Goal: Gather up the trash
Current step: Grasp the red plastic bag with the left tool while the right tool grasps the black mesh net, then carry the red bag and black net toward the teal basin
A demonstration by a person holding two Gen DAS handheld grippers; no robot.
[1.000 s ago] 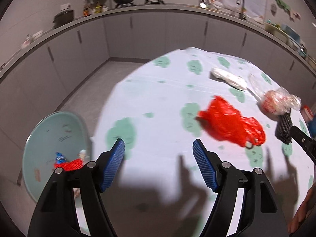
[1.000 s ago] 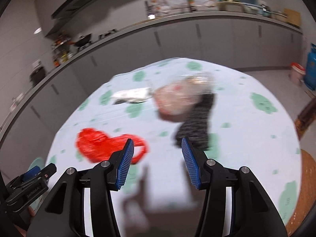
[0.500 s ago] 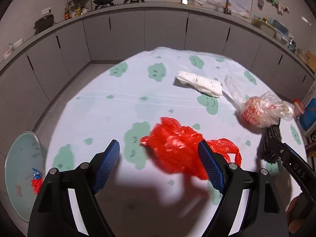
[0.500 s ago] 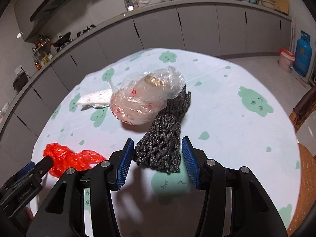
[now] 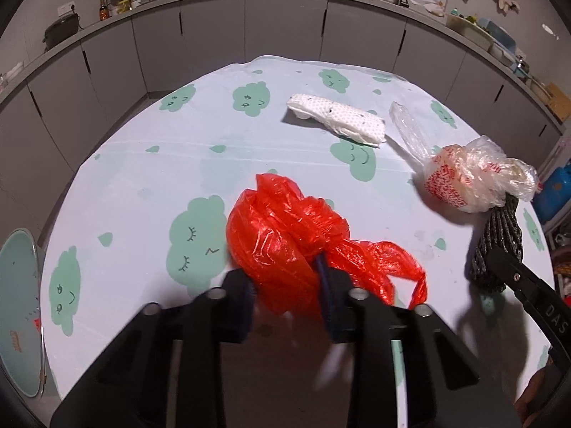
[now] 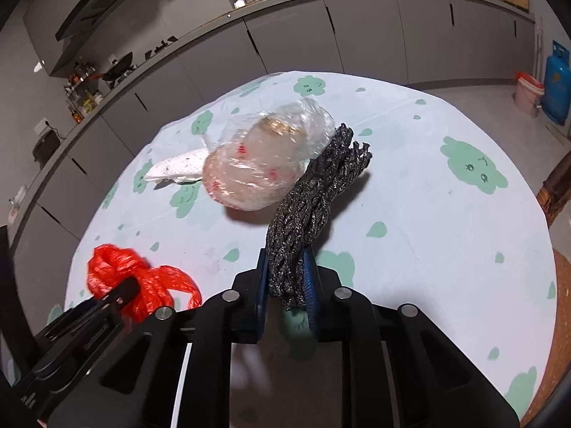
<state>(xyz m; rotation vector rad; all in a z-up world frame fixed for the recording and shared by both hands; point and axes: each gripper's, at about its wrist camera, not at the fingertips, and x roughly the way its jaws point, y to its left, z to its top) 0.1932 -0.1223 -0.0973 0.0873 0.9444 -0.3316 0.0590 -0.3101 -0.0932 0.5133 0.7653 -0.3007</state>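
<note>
Our left tool [image 5: 287, 292] is closing on the red bag [image 5: 285, 235]; beside it, our right tool [image 6: 285, 278] is closing on the dark mesh bundle [image 6: 310, 199].

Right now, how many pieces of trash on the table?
4. Red plastic bag between the closing left gripper jaws; dark mesh bundle between the closing right gripper jaws; clear bag and white wad untouched.

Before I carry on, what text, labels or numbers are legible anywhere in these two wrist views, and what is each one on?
"DAS": white letters on the black right gripper, cut off at the frame edge.
Red print on the clear plastic bag holding a paper cup: too crumpled to read.
Red marking on the pale green round bin beside the table: too small to read.
Nothing else bears legible text.
</note>
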